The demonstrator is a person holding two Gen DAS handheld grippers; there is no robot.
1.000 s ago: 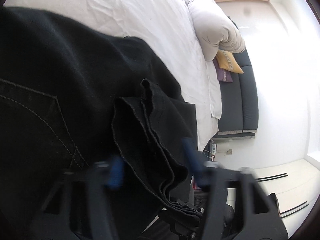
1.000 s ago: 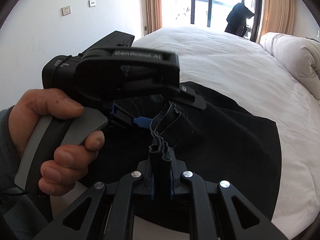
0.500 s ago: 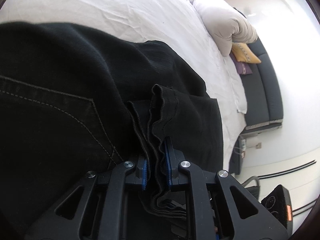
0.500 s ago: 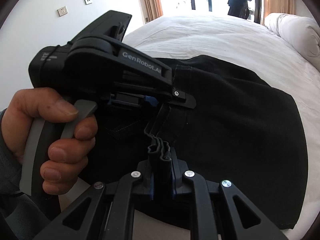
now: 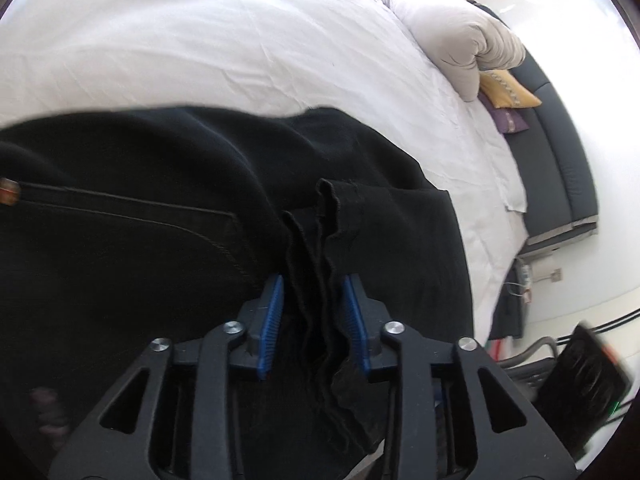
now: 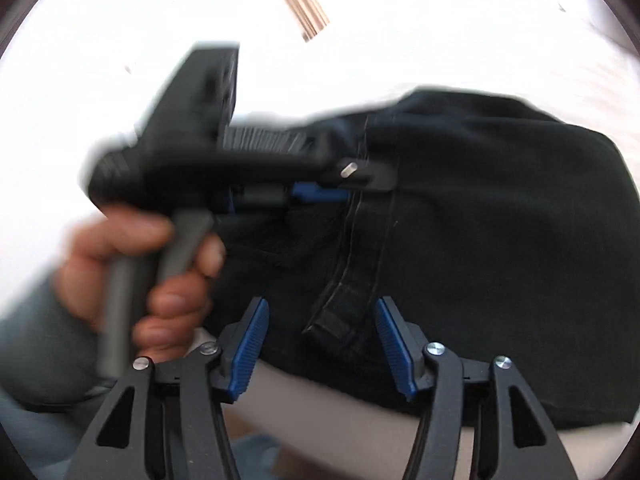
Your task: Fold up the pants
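1. Left wrist view: black pants (image 5: pixel 200 240) are lying across the white bed (image 5: pixel 200 40), pillow (image 5: pixel 460 36) at upper right. The left gripper (image 5: pixel 314 312) is opening, hem layers loose between its pads.
2. Right wrist view: a hand (image 6: pixel 132 272) is blocking the left of the frame. The right gripper (image 6: pixel 320 340) is opening, its pads clear of the waistband strip between them.

The pants (image 5: pixel 168 216) are lying on the bed (image 5: pixel 208 40), near its front edge. The left gripper (image 5: pixel 314 312) is hanging over them, its jaws opening, and the stacked hems (image 5: pixel 324 248) are standing between the pads, which are not pressing them. In the right wrist view, the right gripper (image 6: pixel 320 340) is opening too, with a strip of the pants (image 6: pixel 340 304) lying between its pads and apart from both. A hand (image 6: pixel 132 276) is holding the left gripper to the left of the right one. Behind the pants, a rolled duvet (image 5: pixel 452 28) is lying at the far right of the bed, and a sofa (image 5: pixel 560 160) is standing beside the bed, with cushions (image 5: pixel 508 92) on it.
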